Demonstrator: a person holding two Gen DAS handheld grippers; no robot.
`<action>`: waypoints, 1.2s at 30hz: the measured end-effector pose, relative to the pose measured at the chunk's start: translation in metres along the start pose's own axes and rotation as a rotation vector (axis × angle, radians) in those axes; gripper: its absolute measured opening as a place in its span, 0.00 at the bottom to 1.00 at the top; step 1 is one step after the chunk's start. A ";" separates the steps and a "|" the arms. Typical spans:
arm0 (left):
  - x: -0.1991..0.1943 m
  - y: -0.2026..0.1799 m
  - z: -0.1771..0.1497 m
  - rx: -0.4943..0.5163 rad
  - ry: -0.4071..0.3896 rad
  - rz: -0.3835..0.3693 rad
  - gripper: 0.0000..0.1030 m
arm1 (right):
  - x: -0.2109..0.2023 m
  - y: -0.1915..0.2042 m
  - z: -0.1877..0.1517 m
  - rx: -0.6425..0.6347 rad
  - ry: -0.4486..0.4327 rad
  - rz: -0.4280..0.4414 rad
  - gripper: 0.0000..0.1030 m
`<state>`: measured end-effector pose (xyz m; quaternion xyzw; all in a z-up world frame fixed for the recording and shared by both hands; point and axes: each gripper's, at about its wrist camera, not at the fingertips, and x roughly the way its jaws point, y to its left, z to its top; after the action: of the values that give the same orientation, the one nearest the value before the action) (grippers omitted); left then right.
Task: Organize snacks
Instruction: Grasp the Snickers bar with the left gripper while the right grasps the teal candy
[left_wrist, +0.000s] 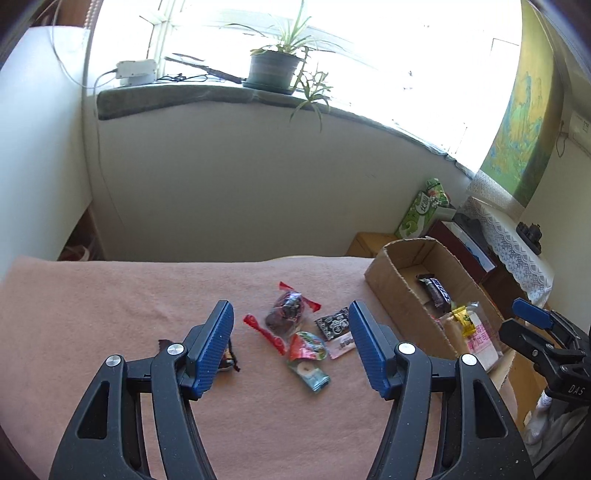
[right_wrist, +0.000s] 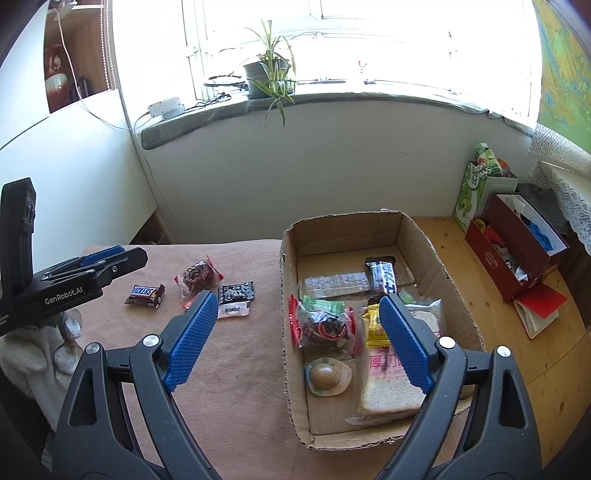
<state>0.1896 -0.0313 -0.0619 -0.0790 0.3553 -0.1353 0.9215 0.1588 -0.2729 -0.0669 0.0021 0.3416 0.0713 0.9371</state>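
Note:
My left gripper (left_wrist: 291, 325) is open and empty above loose snacks on the pink cloth: a clear bag of dark sweets (left_wrist: 286, 309), a green and red packet (left_wrist: 308, 356), a black patterned packet (left_wrist: 333, 322) and a Snickers bar (left_wrist: 228, 360) partly hidden behind the left finger. My right gripper (right_wrist: 295, 314) is open and empty over the cardboard box (right_wrist: 424, 236). In the box lie a dark sweet bag (right_wrist: 323, 326), a chocolate bar (right_wrist: 383, 275), a yellow packet (right_wrist: 375, 326), wrapped bread (right_wrist: 391, 387) and a round bun (right_wrist: 327, 374).
The box also shows at the right in the left wrist view (left_wrist: 391, 280). A wooden surface (right_wrist: 509, 362) beside the cloth holds a red box (right_wrist: 517, 251) and a green carton (right_wrist: 469, 195). A potted plant (right_wrist: 267, 75) stands on the windowsill behind.

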 end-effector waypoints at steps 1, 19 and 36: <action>-0.001 0.009 -0.001 -0.011 0.002 0.014 0.62 | 0.002 0.007 -0.001 -0.009 0.004 0.013 0.89; 0.074 0.097 0.001 -0.140 0.244 -0.018 0.46 | 0.060 0.091 -0.024 -0.091 0.155 0.173 0.85; 0.051 0.084 -0.032 -0.105 0.303 -0.096 0.44 | 0.133 0.103 -0.036 -0.101 0.295 0.198 0.58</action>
<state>0.2207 0.0313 -0.1379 -0.1225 0.4927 -0.1707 0.8444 0.2230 -0.1544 -0.1744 -0.0217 0.4693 0.1798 0.8643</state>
